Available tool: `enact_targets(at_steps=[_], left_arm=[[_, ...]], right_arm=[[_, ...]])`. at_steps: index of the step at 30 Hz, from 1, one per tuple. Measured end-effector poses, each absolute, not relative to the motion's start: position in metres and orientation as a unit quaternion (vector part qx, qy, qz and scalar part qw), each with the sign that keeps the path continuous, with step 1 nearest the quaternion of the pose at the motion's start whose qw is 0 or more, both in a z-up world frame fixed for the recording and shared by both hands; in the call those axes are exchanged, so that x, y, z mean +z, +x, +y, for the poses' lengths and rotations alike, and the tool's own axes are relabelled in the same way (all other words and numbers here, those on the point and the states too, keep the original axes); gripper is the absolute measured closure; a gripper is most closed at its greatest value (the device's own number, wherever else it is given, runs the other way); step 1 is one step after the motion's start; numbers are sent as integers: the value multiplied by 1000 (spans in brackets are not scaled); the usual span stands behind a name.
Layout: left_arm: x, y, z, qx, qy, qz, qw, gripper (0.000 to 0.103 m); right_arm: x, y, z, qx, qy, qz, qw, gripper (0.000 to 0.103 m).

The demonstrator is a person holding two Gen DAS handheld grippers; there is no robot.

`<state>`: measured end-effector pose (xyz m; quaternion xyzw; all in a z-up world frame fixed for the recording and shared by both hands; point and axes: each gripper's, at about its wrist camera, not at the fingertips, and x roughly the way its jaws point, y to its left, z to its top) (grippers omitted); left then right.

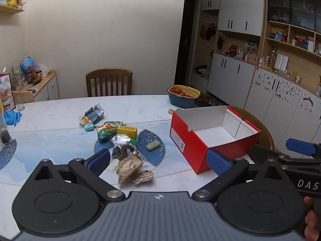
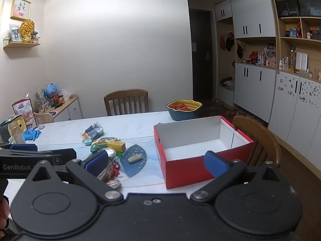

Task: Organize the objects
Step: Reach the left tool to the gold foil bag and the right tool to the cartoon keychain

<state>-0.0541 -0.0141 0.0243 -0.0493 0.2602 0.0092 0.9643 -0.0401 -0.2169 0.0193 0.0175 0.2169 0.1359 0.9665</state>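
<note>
Red cardboard box (image 1: 212, 138), open-topped, sits beside small-item clutter (image 1: 122, 150) on marble table (image 1: 60, 116); left gripper (image 1: 158, 160) & right gripper (image 2: 156, 161) hover above, fingers wide, holding nothing.

Scattered small items (image 1: 124, 140) beside empty, open red box (image 1: 212, 138)

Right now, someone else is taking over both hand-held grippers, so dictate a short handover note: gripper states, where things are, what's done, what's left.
Left hand-held gripper: open, holding nothing, above the near table edge.
Right hand-held gripper: open, holding nothing, facing the red box.
The red box sits open and empty on the table's right side.
A pile of small items lies to its left: yellow carton, green packet, brown packet, a pale bar on the blue patch, and a white bag further back.
Done: nothing boxed yet.
Left: probably move the pile into the box.
</note>
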Motion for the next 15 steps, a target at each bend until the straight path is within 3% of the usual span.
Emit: enact_targets(at_steps=[15], left_arm=[[-9,-12,24,-11,-72,291,954,0]], right_arm=[[-9,-9,-183,180,-10,260,949,2]])
